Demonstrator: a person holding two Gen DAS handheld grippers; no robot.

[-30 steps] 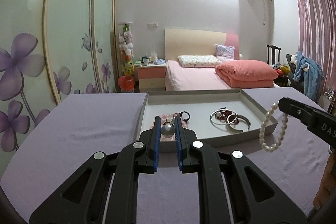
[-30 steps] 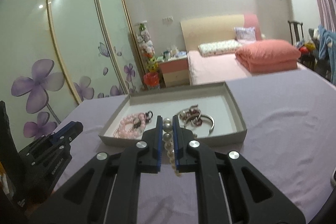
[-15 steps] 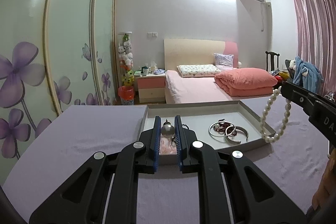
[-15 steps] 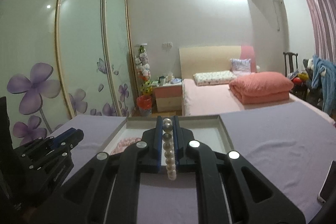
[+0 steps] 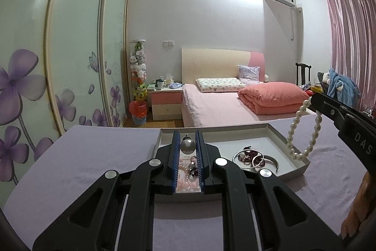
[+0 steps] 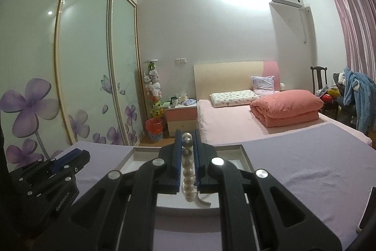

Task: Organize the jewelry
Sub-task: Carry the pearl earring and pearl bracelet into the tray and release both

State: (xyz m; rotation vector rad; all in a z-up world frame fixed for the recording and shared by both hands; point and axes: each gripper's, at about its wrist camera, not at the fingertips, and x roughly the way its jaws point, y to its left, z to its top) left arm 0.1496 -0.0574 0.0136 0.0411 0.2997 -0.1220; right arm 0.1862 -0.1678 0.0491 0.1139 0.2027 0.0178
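A grey shallow tray [image 5: 277, 133] lies on the lilac cloth. In it are a pink bead bracelet [image 5: 185, 181], dark red beads and silver bangles [image 5: 255, 160]. My left gripper [image 5: 186, 135] hovers over the tray's near left part, shut on a grey pearl pendant [image 5: 188, 146]. The right gripper [image 5: 313, 101] comes in from the right above the tray's right corner, and a white pearl bracelet [image 5: 303, 133] hangs from it in a loop. In the right wrist view that gripper [image 6: 187, 135] is shut on the pearl bracelet [image 6: 188, 171], over the tray [image 6: 245, 153]. The left gripper [image 6: 70, 157] shows at lower left.
The lilac-covered table [image 5: 94, 157] stretches left and right of the tray. Beyond it stand a pink bed [image 5: 223, 105], a nightstand [image 5: 166, 101] and a flowered wardrobe [image 5: 70, 62]. A fingertip of the person's hand [image 5: 359, 215] shows at the lower right.
The right gripper has tipped upward and lifted the pearl bracelet higher above the tray's right corner. The left gripper has stayed where it was, still holding the grey pearl pendant.
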